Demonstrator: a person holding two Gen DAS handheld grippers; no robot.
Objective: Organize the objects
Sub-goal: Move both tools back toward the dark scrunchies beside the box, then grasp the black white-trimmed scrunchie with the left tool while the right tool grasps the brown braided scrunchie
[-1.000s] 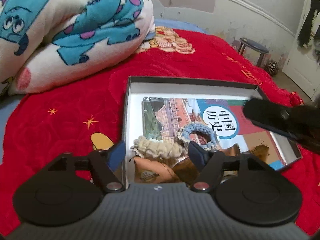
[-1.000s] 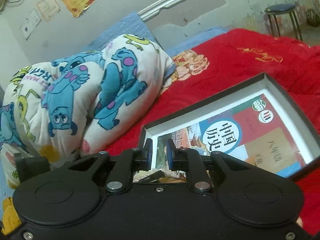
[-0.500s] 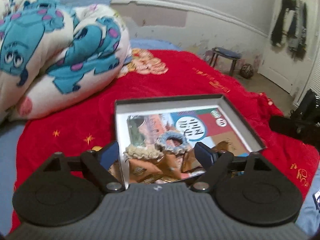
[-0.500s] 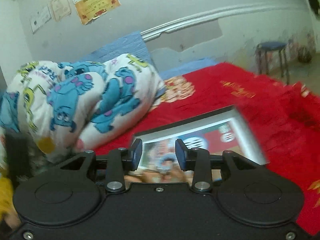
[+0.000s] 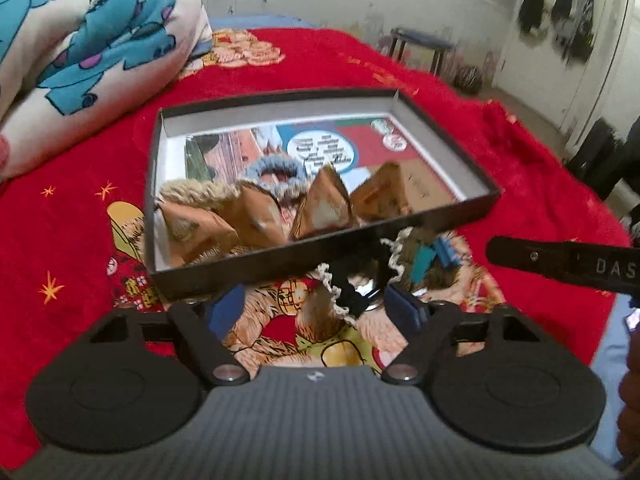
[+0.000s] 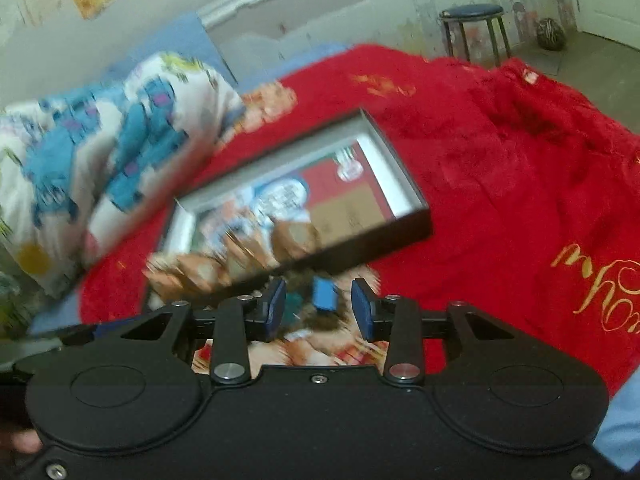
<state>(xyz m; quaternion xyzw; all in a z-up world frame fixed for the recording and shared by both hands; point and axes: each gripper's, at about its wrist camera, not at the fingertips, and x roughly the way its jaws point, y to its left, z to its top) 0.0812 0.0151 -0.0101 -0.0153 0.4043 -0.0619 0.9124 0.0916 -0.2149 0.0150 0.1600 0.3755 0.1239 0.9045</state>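
- Left wrist view: the left gripper [image 5: 316,312] hangs over the red blanket [image 5: 500,152] just short of the near wall of the shallow black box [image 5: 452,222]. Its blue pads stand well apart with nothing pressed between them; the jaws have just been closing a little.
- The box lies flat, its long axis running across the picture and its far right corner swung away toward the wall. Inside, a picture book [image 5: 360,148] lies flat on the floor of the box, largely covered along its near edge by a blue scrunchie [image 5: 272,170], a beige furry scrunchie [image 5: 196,190] and several tan folded paper packets [image 5: 324,208].
- On the blanket just outside the near wall lies a small heap: a black band with cream lace trim [image 5: 344,292] and some blue clips [image 5: 432,256]. They are blurred and tangled, so their shapes are hard to sort out.
- The right gripper [image 5: 560,260] shows only as one dark finger entering from the right edge, its tip near the heap.
- Right wrist view: heavily motion-blurred. The right gripper [image 6: 320,308] has its pads partly apart, having just been opening, and empty. A blue clip [image 6: 324,294] lies on the blanket beyond them, not touched. The box [image 6: 360,244] runs diagonally, its contents only smears of tan.
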